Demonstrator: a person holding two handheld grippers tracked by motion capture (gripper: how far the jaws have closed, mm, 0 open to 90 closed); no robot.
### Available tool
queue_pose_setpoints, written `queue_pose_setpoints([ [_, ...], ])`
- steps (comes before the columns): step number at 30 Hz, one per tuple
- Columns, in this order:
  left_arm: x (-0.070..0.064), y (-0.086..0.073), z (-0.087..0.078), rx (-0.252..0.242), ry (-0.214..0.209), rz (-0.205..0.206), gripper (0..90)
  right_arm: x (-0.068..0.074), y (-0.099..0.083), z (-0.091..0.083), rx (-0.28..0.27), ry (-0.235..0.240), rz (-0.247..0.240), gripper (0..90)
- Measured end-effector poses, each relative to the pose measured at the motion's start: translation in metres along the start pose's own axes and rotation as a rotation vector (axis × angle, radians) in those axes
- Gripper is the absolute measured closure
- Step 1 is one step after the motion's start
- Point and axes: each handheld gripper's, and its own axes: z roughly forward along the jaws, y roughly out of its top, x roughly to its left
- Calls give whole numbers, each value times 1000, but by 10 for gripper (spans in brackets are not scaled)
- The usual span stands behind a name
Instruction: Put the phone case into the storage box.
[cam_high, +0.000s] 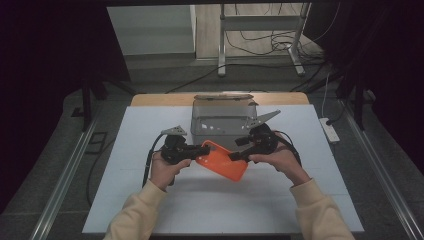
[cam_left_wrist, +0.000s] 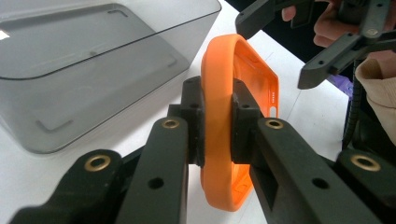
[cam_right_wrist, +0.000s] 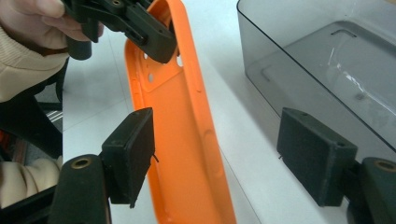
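Observation:
An orange phone case (cam_high: 226, 166) hangs tilted just above the white table. My left gripper (cam_high: 204, 149) is shut on its left end; in the left gripper view both pads clamp the case's rim (cam_left_wrist: 243, 70) at the left gripper (cam_left_wrist: 217, 114). My right gripper (cam_high: 234, 156) is open at the case's right side. In the right gripper view the case (cam_right_wrist: 187, 116) runs up between the spread jaws of the right gripper (cam_right_wrist: 224, 156), close to the left pad (cam_right_wrist: 130, 154), touching neither. The left gripper (cam_right_wrist: 156, 42) holds its far end. The right gripper (cam_left_wrist: 289, 42) stands open beyond the case.
A grey translucent box (cam_high: 222, 122) stands just behind the case, open side up, also seen as the box (cam_left_wrist: 93, 60) and the box (cam_right_wrist: 327, 60). A white board (cam_high: 150, 190) covers the table. A power strip (cam_high: 330, 131) lies off its right edge.

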Motion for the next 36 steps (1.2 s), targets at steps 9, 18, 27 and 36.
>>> queue_pose_setpoints([
  [9, -2, 0, 0, -15, -3, 23, 798, 1, -2, 7, -18, 24, -5, 286],
  [18, -2, 0, 0, -23, -12, 27, 799, -4, -5, 13, -35, 59, 15, 321],
  [27, -4, 0, 1, -31, -21, 37, 799, -2, -6, 18, -35, 100, 6, 458],
  [36, -4, -1, 3, -25, -37, 52, 799, -1, -7, 22, -24, 137, -12, 657],
])
